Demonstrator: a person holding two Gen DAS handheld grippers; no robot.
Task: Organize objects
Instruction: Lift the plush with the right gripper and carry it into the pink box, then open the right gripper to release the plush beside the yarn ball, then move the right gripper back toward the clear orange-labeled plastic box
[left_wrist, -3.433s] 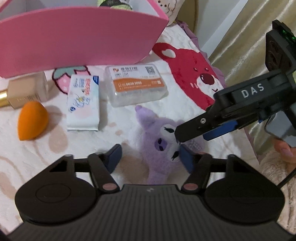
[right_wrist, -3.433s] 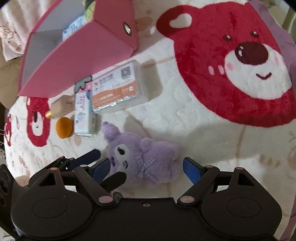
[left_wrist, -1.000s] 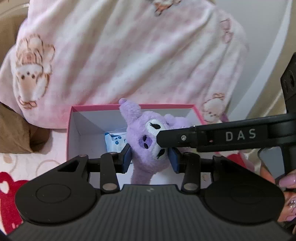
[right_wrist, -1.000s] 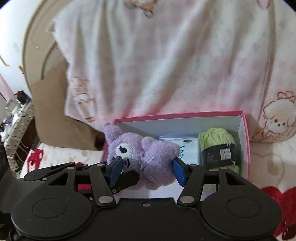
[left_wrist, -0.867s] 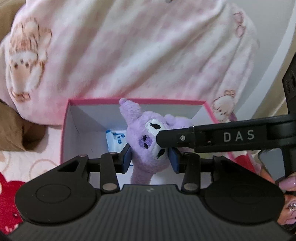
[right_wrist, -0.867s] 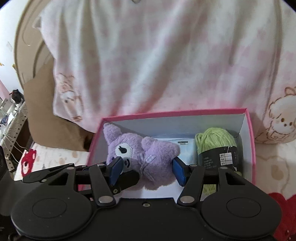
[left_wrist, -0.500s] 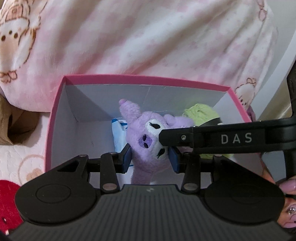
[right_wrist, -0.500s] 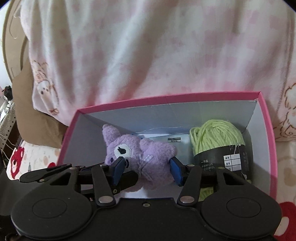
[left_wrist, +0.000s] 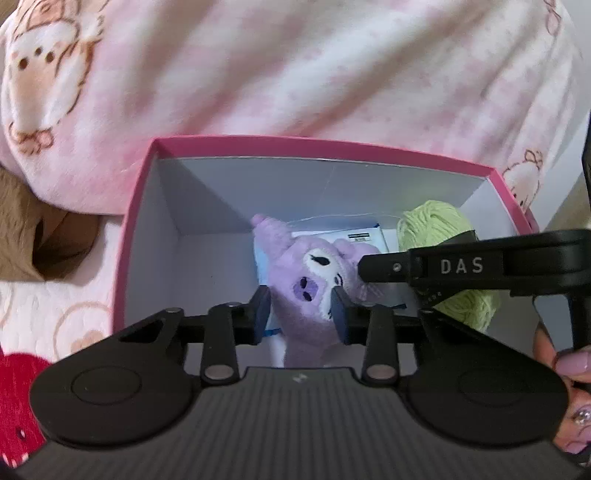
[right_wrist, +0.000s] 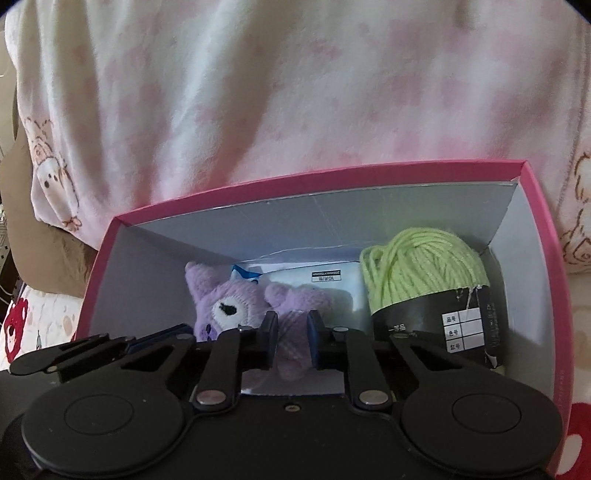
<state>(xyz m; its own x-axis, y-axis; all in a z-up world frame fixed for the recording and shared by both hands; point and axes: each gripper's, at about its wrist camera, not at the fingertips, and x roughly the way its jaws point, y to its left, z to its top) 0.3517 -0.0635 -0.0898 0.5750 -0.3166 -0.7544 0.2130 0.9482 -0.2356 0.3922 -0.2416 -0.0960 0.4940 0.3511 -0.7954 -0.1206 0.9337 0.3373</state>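
A purple plush toy (left_wrist: 306, 273) lies low inside the pink box (left_wrist: 295, 142), between the two grippers. My left gripper (left_wrist: 300, 314) has the plush's head between its blue pads, which touch both sides, and its jaws are closing. My right gripper (right_wrist: 292, 334) is shut tight on the plush's (right_wrist: 236, 299) checked body. In the left wrist view one finger (left_wrist: 461, 266) of the right gripper reaches in from the right, its tip at the plush's ear. The plush's lower body is hidden behind the gripper bodies.
In the box (right_wrist: 295, 177), a ball of light green yarn (right_wrist: 421, 258) fills the right end and a white and blue packet (right_wrist: 325, 275) lies behind the plush. A pink fleece blanket (left_wrist: 295, 74) rises behind the box. A hand with painted nails (left_wrist: 569, 365) is at the right edge.
Both grippers have sunk with the plush from above the box's rim down into the box. The right jaws have narrowed a lot on the plush's body; the left jaws have narrowed slightly.
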